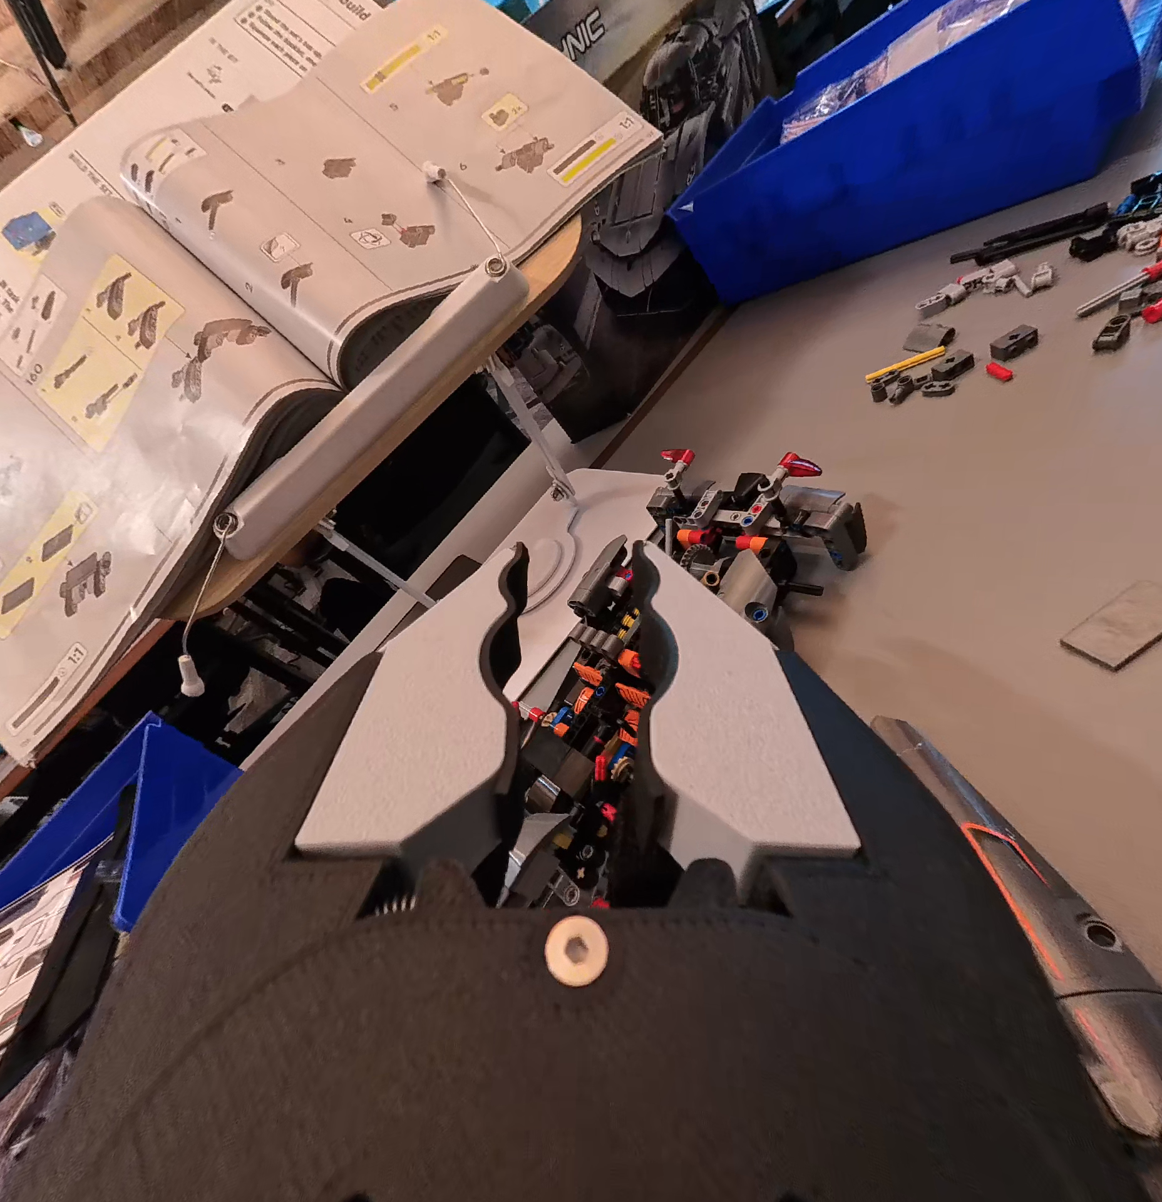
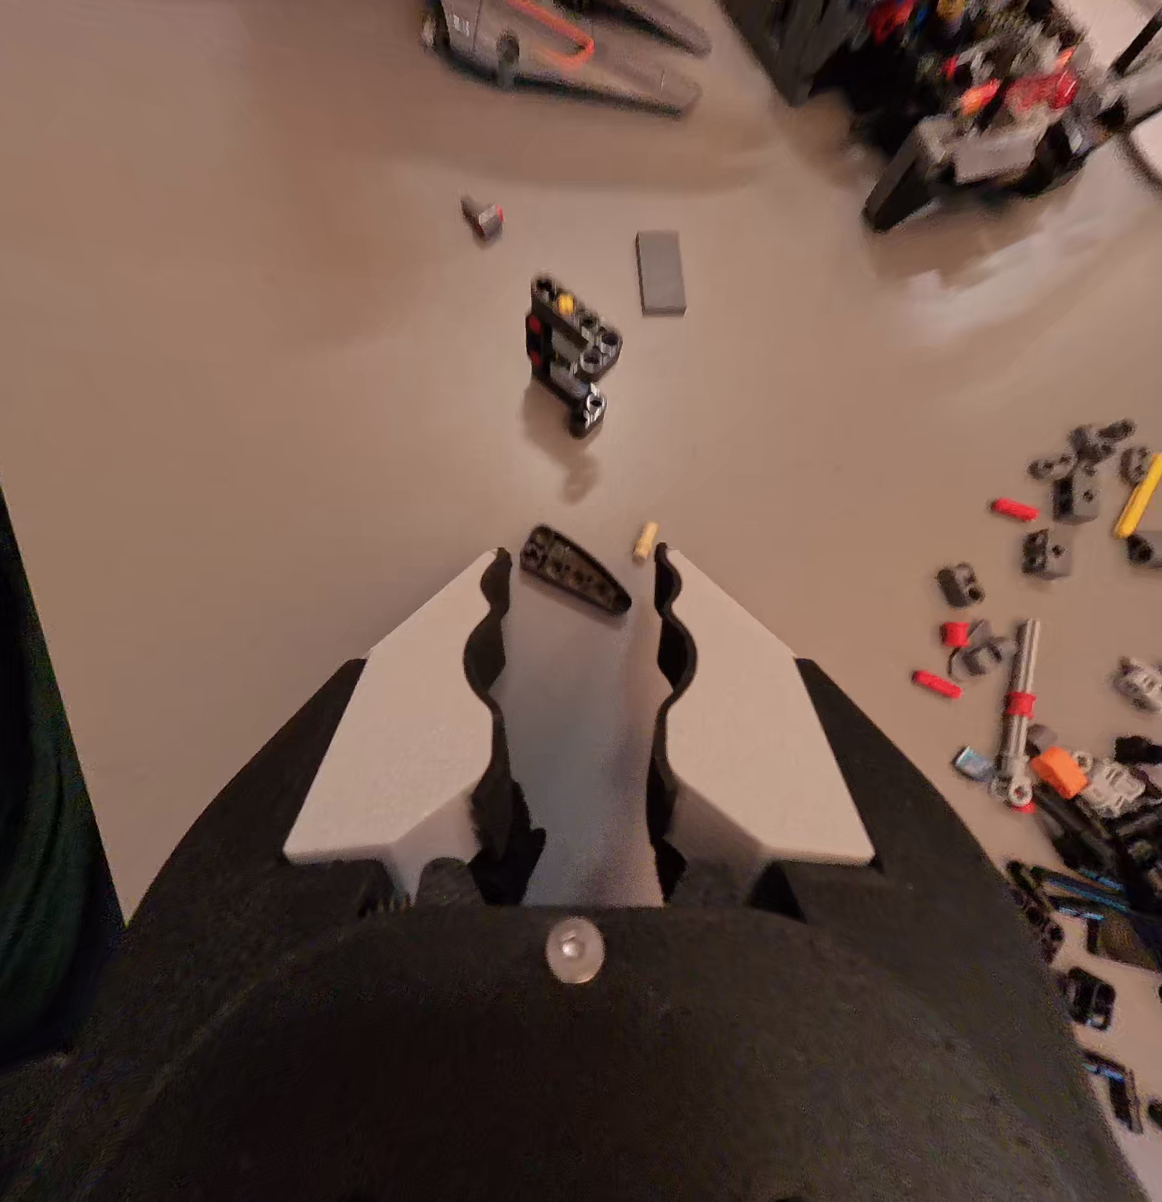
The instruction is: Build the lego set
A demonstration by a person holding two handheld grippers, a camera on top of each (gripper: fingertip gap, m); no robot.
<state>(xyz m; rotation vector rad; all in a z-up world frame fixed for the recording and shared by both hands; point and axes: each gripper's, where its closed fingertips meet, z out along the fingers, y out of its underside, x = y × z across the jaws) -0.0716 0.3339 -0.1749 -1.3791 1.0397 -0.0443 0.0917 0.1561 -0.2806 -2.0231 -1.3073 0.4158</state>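
In the left wrist view my left gripper point(image 1: 578, 553) has its jaws around the long black, grey and orange lego model point(image 1: 747, 540), which lies on the table; its chassis runs back between my fingers. My right gripper point(image 2: 580, 551) is open and empty, low over the table. A black curved panel piece point(image 2: 575, 572) lies flat between its fingertips, and a tan pin point(image 2: 645, 541) lies beside the right fingertip. A small black and grey sub-assembly point(image 2: 568, 351) stands farther ahead. The model also shows blurred at the top right of the right wrist view point(image 2: 988, 110).
An open instruction book point(image 1: 240, 260) rests on a stand at the left. Blue bins point(image 1: 923, 130) stand at the back. Loose parts lie on the table point(image 1: 1021, 312) point(image 2: 1086, 650). A grey tile point(image 2: 660, 273) and a grey panel with an orange stripe point(image 2: 565, 45) lie nearby. My hands' fingertips stand some 25 cm from each other. My right tips are roughly 11 cm from the grey tile point(image 2: 660, 273). It turns up in the left wrist view point(image 1: 1140, 619) as well.
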